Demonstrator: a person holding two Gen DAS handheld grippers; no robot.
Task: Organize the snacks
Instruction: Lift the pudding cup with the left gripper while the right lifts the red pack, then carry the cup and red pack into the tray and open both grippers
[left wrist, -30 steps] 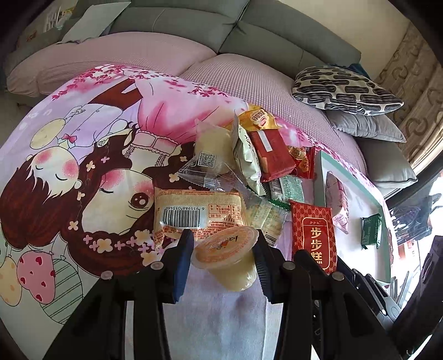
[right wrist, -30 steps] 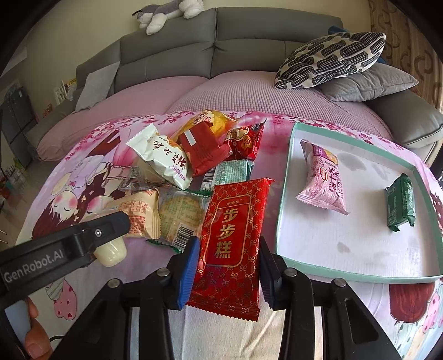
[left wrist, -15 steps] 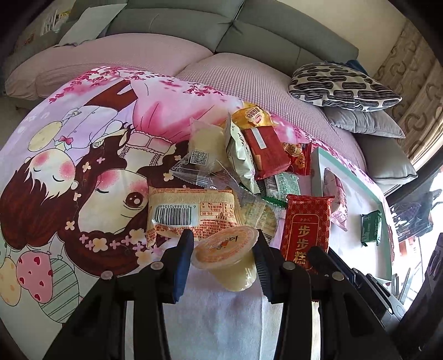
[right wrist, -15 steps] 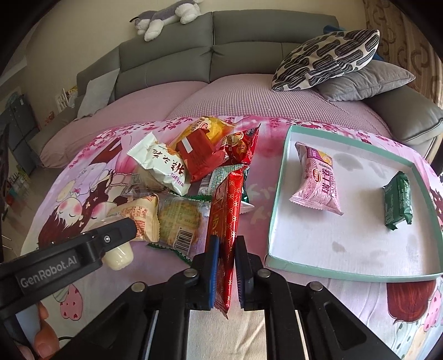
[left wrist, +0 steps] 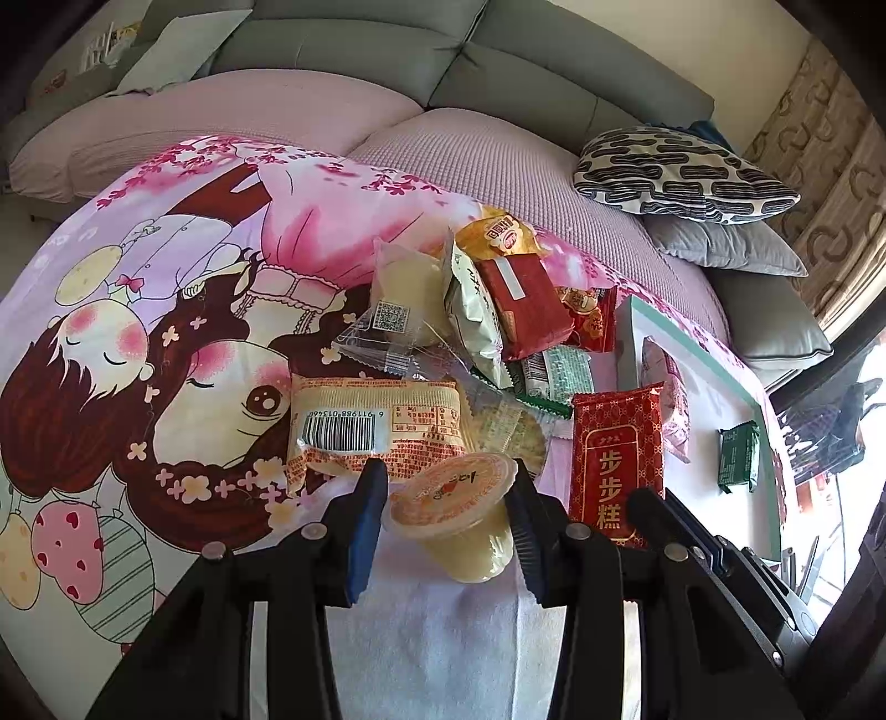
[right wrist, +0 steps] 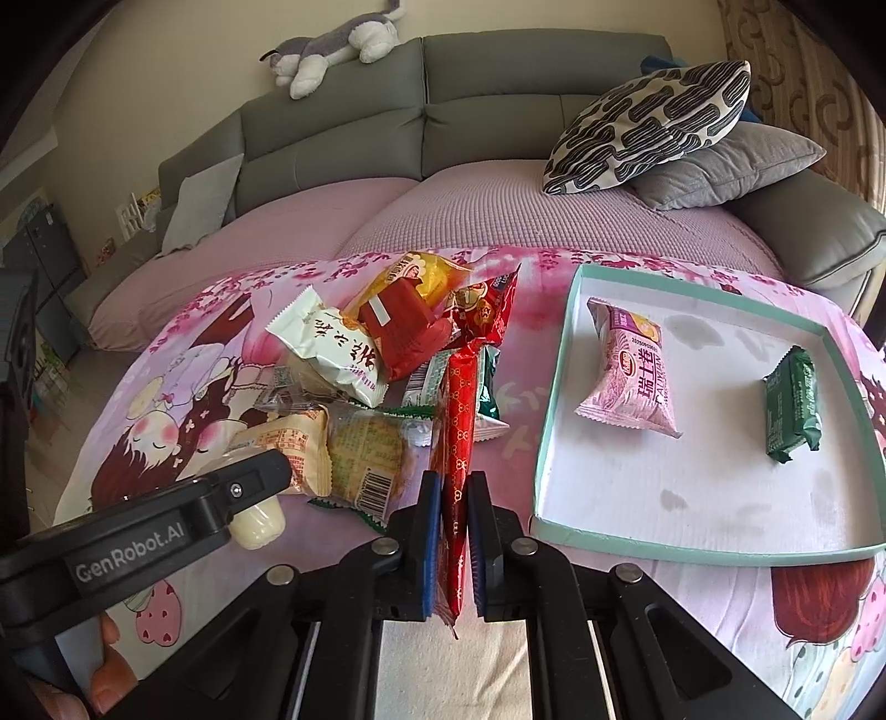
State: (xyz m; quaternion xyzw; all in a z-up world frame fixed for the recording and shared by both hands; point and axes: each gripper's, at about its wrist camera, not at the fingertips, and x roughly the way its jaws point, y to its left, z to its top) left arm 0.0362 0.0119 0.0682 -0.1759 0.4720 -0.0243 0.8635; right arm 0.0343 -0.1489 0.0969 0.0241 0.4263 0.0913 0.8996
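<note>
Right gripper [right wrist: 454, 531] fingers clench a long red gold-patterned snack packet [right wrist: 457, 443] edge-up; left gripper [left wrist: 446, 523] grasps a pale jelly cup [left wrist: 459, 509].

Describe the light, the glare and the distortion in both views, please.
Left wrist view: strong fisheye bending, dark corners, daylight blown out at the window, glare on the cup lid. Right wrist view: the sofa curves the same way, sunlight is even, the tray rim is sharp, and the red pack shines between the shut jaws.

Plush toy [right wrist: 332, 50] atop grey sofa [right wrist: 498, 99]; patterned cushion [right wrist: 648, 124].
</note>
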